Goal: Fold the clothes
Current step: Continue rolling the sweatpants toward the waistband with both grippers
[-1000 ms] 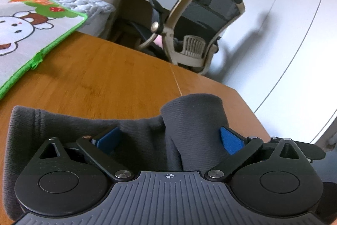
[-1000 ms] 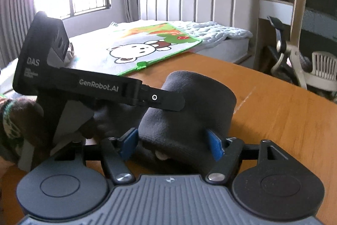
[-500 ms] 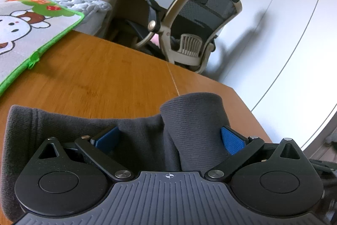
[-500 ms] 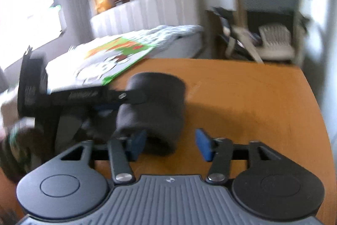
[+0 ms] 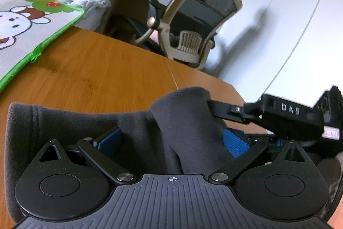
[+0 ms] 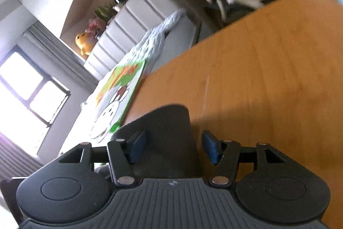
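Observation:
A dark grey knit garment (image 5: pixel 70 123) lies bunched on the wooden table (image 5: pixel 103 78), with one fold standing up as a rounded hump (image 5: pixel 184 113). My left gripper (image 5: pixel 171 141) is open over it; the hump leans against its right pad (image 5: pixel 234 144). My right gripper (image 6: pixel 173 145), rolled to one side, straddles the same hump (image 6: pixel 163 132). Its jaws are opening: the left pad touches the cloth and the right pad stands clear of it. In the left wrist view its black housing marked DAS (image 5: pixel 289 113) reaches in from the right, one finger against the hump.
The table's far right edge (image 5: pixel 232 87) runs close behind the hump. An office chair (image 5: pixel 203 14) stands beyond it near a white wall. A bed with a green-edged cartoon blanket (image 5: pixel 25 23) borders the table on the left.
The right gripper slipped off the fold, swung sideways and rolled, then came back around the fold; it now shows at the right of the left wrist view. The left gripper and garment stayed put.

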